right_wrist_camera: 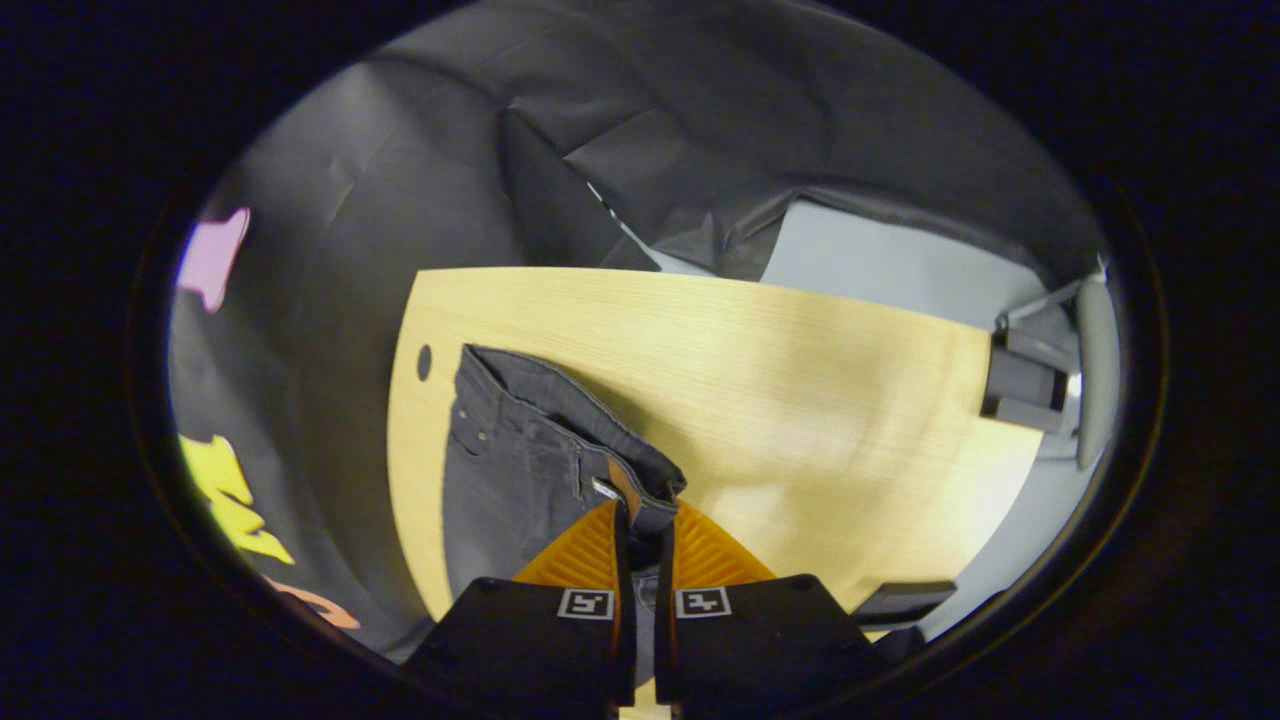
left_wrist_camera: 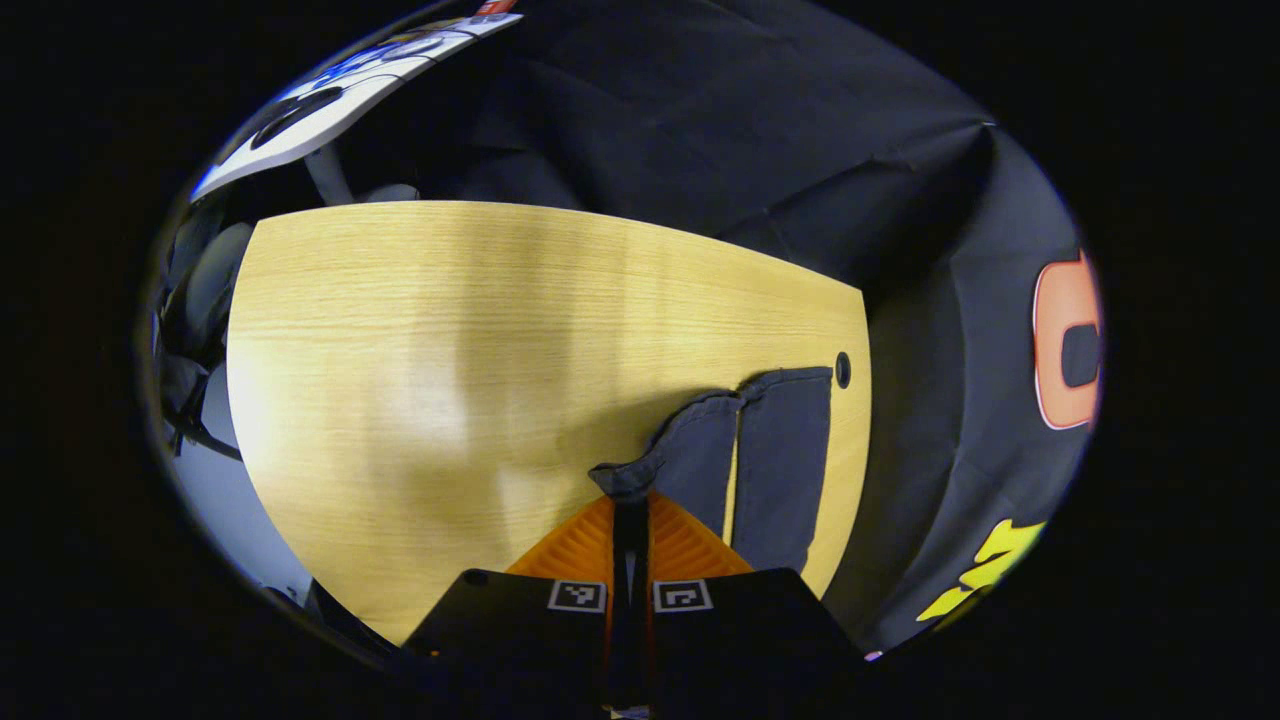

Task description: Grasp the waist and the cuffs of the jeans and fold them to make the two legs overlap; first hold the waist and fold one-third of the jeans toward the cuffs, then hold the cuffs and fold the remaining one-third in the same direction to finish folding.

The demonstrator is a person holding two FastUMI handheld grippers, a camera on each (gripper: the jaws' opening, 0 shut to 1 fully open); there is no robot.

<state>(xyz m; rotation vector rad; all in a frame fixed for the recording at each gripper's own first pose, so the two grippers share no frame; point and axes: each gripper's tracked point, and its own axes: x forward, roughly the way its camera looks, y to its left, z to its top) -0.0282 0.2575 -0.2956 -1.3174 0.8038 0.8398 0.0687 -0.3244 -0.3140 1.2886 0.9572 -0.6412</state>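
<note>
Left gripper (left_wrist_camera: 630, 500) first: in the left gripper view its two orange ribbed fingers (left_wrist_camera: 575, 548) are pinched almost together, with a bunched-up cuff (left_wrist_camera: 632, 476) of the jeans (left_wrist_camera: 780, 460) caught between the tips. That cuff corner is lifted a bit off the table (left_wrist_camera: 480, 380), so the fabric humps up right at the fingertips. From there the two dark legs run away from the camera side by side (a thin strip of wood shows between them), lying flat near the table's right edge in this view, close to a small dark hole (left_wrist_camera: 843, 369) in the tabletop.

Right gripper (right_wrist_camera: 642, 515) is doing the same thing at the other end. In the right gripper view its fingers are closed down to a narrow gap on the waist (right_wrist_camera: 640, 490), and the waistband is pulled up into a fold at the tips. What remains of the upper part of the jeans spreads out flat to the left in this view, with a pocket and rivets visible, reaching toward the table edge.

Light wood table, jeans off to one side of it, black cloth wall (right_wrist_camera: 700, 120) behind.
</note>
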